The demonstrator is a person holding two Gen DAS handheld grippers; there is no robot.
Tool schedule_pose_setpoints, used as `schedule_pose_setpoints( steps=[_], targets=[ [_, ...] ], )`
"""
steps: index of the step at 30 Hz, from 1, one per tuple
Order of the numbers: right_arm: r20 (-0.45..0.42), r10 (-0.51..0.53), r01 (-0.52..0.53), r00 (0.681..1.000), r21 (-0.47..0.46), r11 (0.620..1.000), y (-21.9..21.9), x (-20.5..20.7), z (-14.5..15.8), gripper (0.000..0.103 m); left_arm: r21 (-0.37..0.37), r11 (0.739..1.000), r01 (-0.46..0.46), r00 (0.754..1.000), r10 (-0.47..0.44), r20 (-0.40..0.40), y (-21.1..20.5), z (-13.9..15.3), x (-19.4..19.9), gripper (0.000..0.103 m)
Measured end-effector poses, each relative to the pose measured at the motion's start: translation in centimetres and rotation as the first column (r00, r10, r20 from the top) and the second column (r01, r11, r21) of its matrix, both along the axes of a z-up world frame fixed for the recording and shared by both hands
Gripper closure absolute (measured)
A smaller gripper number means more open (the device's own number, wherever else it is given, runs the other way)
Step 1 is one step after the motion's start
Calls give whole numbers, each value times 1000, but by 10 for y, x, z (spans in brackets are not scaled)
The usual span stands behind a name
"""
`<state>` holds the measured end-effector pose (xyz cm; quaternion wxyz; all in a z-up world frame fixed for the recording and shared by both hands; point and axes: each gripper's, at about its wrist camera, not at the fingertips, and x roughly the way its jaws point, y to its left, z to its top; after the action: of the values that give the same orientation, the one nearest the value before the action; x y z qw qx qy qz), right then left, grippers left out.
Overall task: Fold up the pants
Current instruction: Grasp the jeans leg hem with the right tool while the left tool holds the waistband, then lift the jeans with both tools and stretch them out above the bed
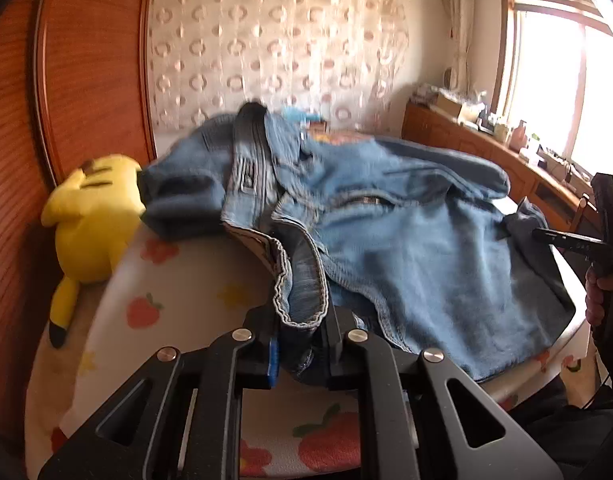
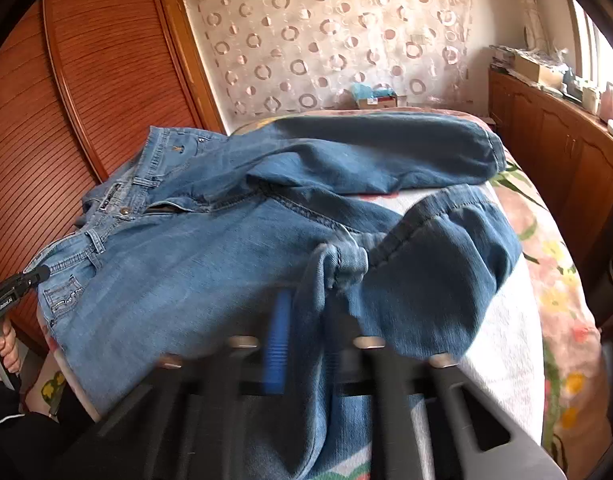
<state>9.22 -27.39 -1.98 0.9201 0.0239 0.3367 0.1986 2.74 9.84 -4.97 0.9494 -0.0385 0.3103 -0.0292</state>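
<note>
Blue jeans (image 2: 210, 264) lie spread across a bed (image 2: 546, 280) with a floral cover, waistband toward the wooden wardrobe (image 2: 86, 92), legs bunched and partly doubled toward the window side. A yellow plush toy (image 1: 94, 216) sits on the bed just beside the waistband end.

Left tongs (image 1: 302, 344) are clenched on a fold of the waistband; denim hem sits pinched between the pads, and the view is sharp. Right tongs (image 2: 306, 320) are closed on a gathered hem or cuff of the near leg; that view is motion-blurred, so how much cloth is caught is hard to tell. A hand (image 2: 4, 350) grips the left tool's handle at the right view's edge.

Judged step: first lengthwise fold, or straightening before it. To do it well, both grips should lift together and pull the cloth taut between waistband and cuff, so the bunched near leg flattens out. The far leg lies apart, so the near leg should land on it seam to seam. Risk: the right grip looks shallow and thick denim may slip out under tension. The plush toy is close and could get dragged.
</note>
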Motion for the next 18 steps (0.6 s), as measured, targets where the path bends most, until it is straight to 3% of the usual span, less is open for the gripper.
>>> schedule_pose_setpoints(
  steps=[1,5,11,18],
  targets=[
    [17,-8,8,1000,0,1000,-2,-3,4,100,-7,1000,0,1000,0,16,1,4,-3,88],
    [114,-90,86,989,40,996,-28,-29,32,101,-52,999,-5,997,9,82,9,27,-12,89],
    [265,-212,194,941,91,977,-76,-84,90,102,-76,997,-8,986,21,163,13,57,-24,89],
    [363,-248,224,898,108,969,-98,-129,134,102,-103,994,-39,966,64,250,28,92,-41,89]
  ],
)
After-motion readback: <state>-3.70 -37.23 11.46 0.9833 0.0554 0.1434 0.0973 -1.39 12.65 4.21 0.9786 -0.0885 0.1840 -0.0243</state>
